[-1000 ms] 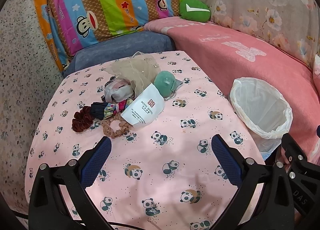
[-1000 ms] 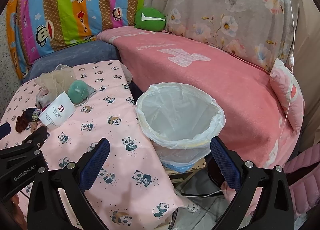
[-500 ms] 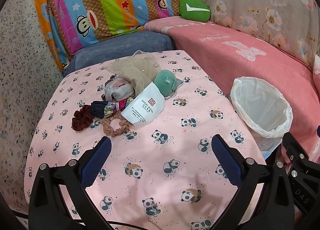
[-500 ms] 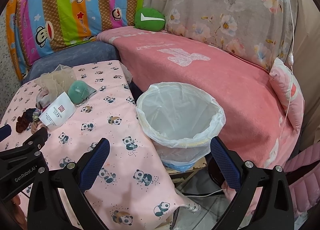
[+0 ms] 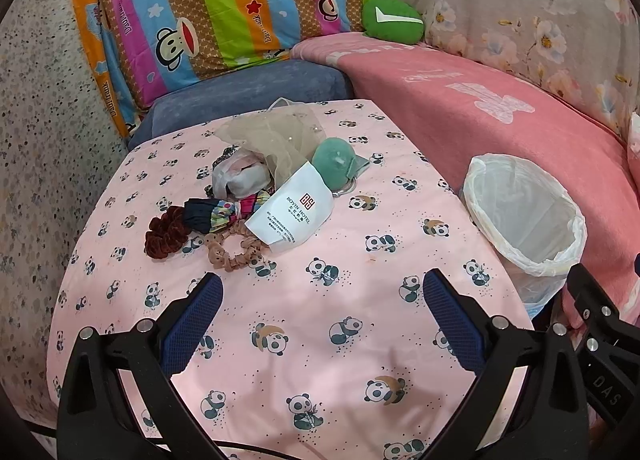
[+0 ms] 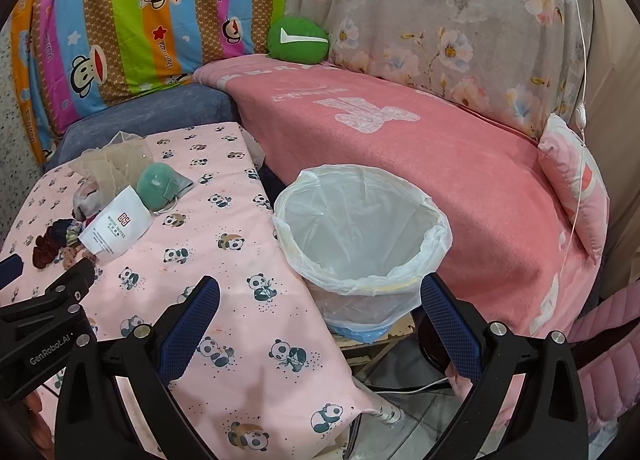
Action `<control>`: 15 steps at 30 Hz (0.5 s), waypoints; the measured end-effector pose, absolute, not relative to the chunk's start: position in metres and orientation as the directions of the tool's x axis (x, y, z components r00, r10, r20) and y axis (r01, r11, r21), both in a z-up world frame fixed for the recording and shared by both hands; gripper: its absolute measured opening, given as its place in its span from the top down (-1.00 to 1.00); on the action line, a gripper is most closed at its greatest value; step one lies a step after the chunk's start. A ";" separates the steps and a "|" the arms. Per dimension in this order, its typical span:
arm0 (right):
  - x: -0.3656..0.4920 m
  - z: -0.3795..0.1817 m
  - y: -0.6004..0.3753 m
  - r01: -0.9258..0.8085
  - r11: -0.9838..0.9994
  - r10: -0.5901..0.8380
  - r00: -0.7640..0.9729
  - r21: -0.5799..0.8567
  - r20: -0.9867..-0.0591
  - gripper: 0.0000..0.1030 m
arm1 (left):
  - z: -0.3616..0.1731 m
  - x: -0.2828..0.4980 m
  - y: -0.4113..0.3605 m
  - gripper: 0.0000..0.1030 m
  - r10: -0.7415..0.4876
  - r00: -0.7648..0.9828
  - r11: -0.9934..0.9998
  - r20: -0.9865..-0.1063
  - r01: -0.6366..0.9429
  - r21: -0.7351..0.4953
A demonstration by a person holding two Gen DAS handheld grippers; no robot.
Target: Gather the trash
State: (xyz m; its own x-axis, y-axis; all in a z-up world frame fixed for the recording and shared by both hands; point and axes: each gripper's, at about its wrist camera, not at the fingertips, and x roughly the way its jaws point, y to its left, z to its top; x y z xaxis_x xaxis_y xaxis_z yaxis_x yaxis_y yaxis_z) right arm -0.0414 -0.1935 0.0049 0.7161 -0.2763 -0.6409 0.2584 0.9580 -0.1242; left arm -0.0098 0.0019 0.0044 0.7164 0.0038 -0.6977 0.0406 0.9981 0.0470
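The trash sits in one small heap toward the far side of the counter (image 5: 280,340), at about eleven o'clock from our left tongs (image 5: 322,316). On top of it lies a white packet (image 5: 294,216) printed with a hotel name, and touching its far edge is a green pouch (image 5: 334,164). Behind those we see a beige mesh bag (image 5: 276,136) and a crumpled plastic wrapper (image 5: 240,176). Three hair ties lie at the near left of the heap: a dark red one (image 5: 166,232), a navy patterned one (image 5: 210,212) and a tan one (image 5: 234,250).

Both tongs are spread wide and carry nothing. The left pair hovers over bare cloth short of the heap. The right tongs (image 6: 320,314) point at the bin (image 6: 362,236), which stands lined with a clear bag just off the counter's right edge, at about two o'clock from the left tongs.

The main risk, as we judge it, is sorting — the hair ties may not be trash at all, and they touch the packet. A wide bite could drag one along. The packet lies flat, so the tongs may slide over it or pinch the panda cloth and pull the whole cover.

The mesh bag and wrapper are limp and overlapping — lifting one may snag the other and spill it over the edge. At the bin, a careless drop could catch the loose liner rim and fold it inward, or miss into the gap beside the counter.
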 end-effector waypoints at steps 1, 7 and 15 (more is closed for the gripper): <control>-0.041 0.005 -0.194 0.259 0.958 -0.276 0.716 -0.123 -0.641 -0.87 | 0.004 -0.010 0.002 -0.86 0.003 0.717 0.998 -0.697 0.041 0.046; -0.041 0.004 -0.194 0.255 0.959 -0.275 0.716 -0.127 -0.642 -0.87 | 0.004 -0.010 0.002 -0.86 0.002 0.716 0.998 -0.698 0.041 0.045; -0.041 0.002 -0.191 0.253 0.958 -0.277 0.713 -0.131 -0.644 -0.87 | 0.002 -0.011 0.004 -0.86 0.004 0.719 0.998 -0.695 0.038 0.045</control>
